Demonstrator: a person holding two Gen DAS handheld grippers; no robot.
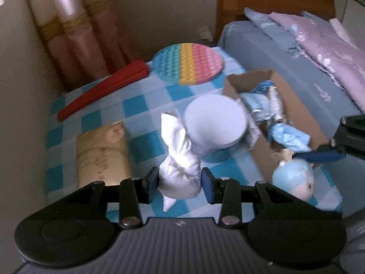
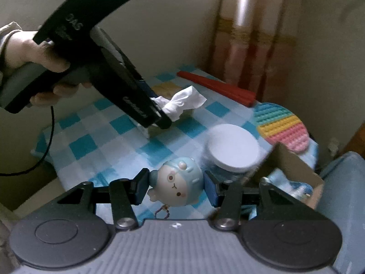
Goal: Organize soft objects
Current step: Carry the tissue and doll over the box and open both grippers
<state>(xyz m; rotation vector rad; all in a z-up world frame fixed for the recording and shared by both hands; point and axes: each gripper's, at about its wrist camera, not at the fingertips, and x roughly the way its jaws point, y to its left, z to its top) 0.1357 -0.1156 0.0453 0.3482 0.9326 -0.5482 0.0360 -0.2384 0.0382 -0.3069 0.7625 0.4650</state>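
You are working over a small table (image 1: 146, 105) under a blue-and-white checked cloth, wedged into a corner with pink-and-gold curtains (image 1: 75, 34) behind it and a bed (image 1: 285, 52) with lilac bedding alongside. Take the cardboard box (image 1: 296, 105) as your landmark: it sits at the bed-side edge of the table and already holds a doll in pale blue clothes (image 1: 271, 114). Just beside the box stands a white-lidded tub (image 1: 215, 121); beyond the tub lie a round rainbow bubble mat (image 1: 188, 62) and a red folded fan (image 1: 102, 89). Your left gripper (image 1: 180, 182) has its jaws clamped on a white knotted cloth bundle (image 1: 180, 166), held on the far side of the tub from the box. Your right gripper (image 2: 176, 186) has its jaws pressed against both sides of a round blue-capped plush head (image 2: 176, 182), hovering just in front of the box. You appear to be mid-carry with both soft things, neither yet stowed. The next move probably calls for bringing each over the box opening in turn, clearing the tub, and releasing low so nothing bounces out.
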